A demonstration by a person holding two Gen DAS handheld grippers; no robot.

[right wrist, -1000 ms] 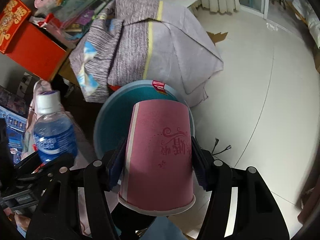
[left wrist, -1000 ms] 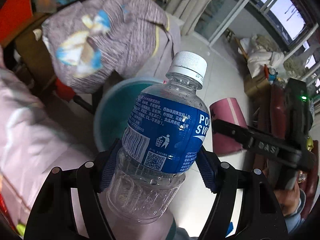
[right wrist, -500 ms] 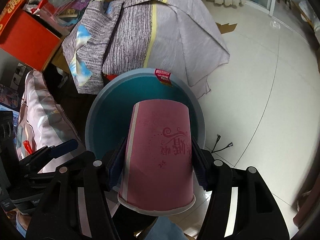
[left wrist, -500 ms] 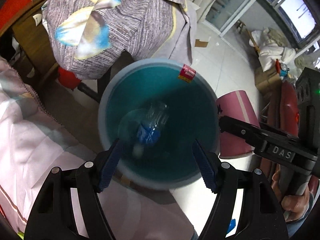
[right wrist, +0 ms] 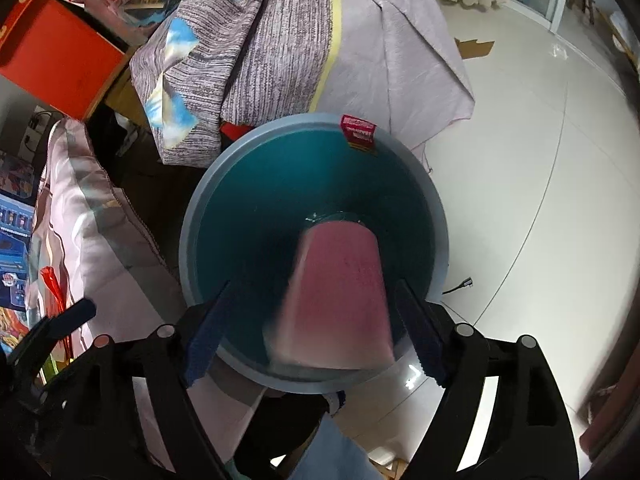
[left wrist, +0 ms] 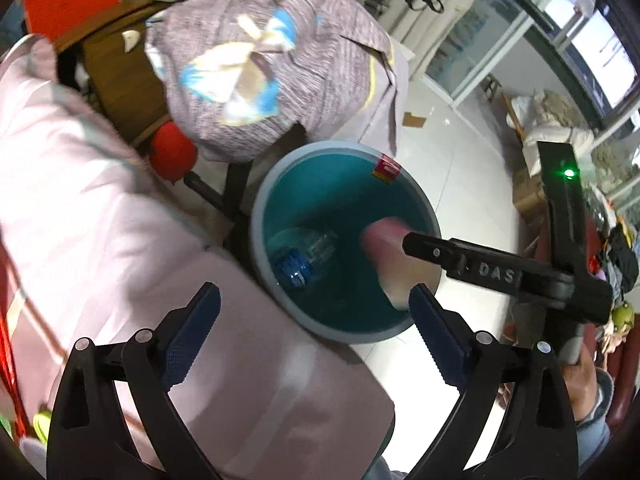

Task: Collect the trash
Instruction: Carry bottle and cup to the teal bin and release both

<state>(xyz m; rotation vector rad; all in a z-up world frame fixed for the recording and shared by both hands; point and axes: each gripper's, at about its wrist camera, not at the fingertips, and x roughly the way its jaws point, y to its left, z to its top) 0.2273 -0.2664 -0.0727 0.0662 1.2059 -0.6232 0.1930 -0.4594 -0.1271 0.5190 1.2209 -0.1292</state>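
Because we are gathering trash, both of our tongs hang over the one teal bin (right wrist: 188,248), pointed steeply down into its mouth so that anything let go falls inside rather than onto the floor. Our right gripper (right wrist: 316,332) is spreading its jaws at this moment: the pink paper cup (right wrist: 336,300) sits between the blue pads, blurred and base-first toward the bin's bottom, and a gap shows on each side, so we judge it is no longer gripped and is dropping in. Our left gripper (left wrist: 316,328) is also widening and has nothing between its pads (left wrist: 192,332); it hangs partly over the pale pink bedding (left wrist: 100,208) beside the bin, offset toward the near rim.

Counting: one bin, one clear plastic bottle (left wrist: 300,256) with a blue label lying on its side at the bin's bottom, one pink cup just above it, two grippers. A small red tag (left wrist: 386,168) clings to the far rim. The striped grey quilt (right wrist: 288,48) is draped behind the bin.
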